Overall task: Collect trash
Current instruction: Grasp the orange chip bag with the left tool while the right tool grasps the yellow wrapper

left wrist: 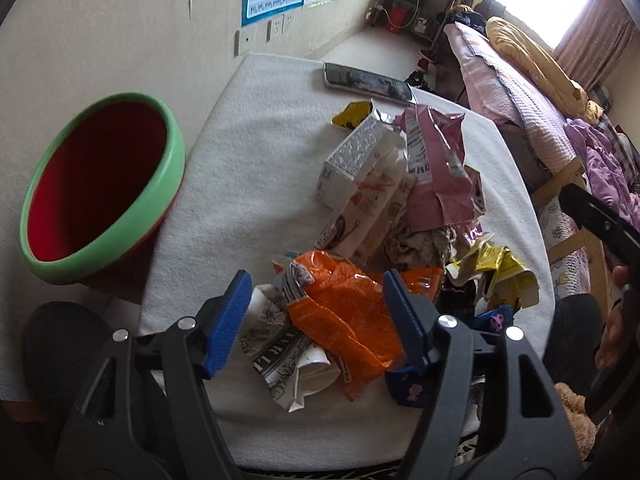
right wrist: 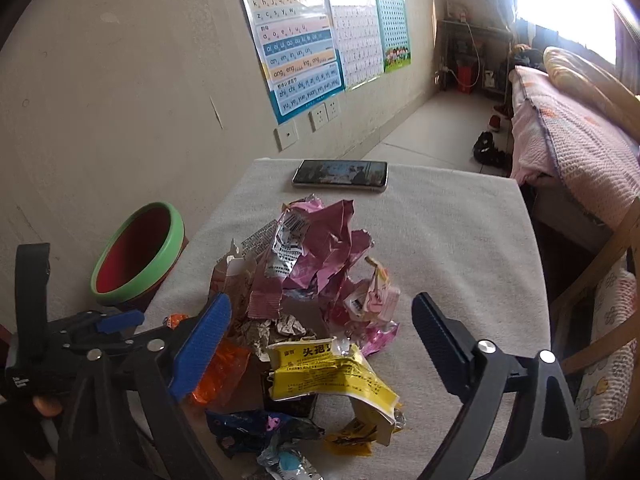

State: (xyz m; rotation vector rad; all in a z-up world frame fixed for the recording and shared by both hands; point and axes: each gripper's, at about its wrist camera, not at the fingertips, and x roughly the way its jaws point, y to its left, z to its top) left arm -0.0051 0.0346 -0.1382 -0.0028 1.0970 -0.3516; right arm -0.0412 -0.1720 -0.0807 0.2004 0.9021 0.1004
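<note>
A heap of trash lies on a white-clothed table (left wrist: 256, 152). My left gripper (left wrist: 320, 316) is open with its blue pads on either side of an orange wrapper (left wrist: 348, 312), above a crumpled printed paper (left wrist: 276, 356). Behind them lie a white carton (left wrist: 348, 168) and a pink foil bag (left wrist: 436, 168). My right gripper (right wrist: 320, 340) is open over a yellow wrapper (right wrist: 332, 372), with the pink foil bag (right wrist: 320, 248) beyond it and a dark blue wrapper (right wrist: 248, 428) below. A bin with a green rim and red inside (left wrist: 100, 188) stands left of the table, also in the right wrist view (right wrist: 138, 256).
A phone (left wrist: 368, 82) lies at the table's far edge (right wrist: 340, 174). A wall with posters (right wrist: 304, 44) runs along the left. A bed with pink bedding (right wrist: 576, 148) and a wooden chair (right wrist: 608, 312) stand to the right. Shoes (right wrist: 486, 148) lie on the floor beyond.
</note>
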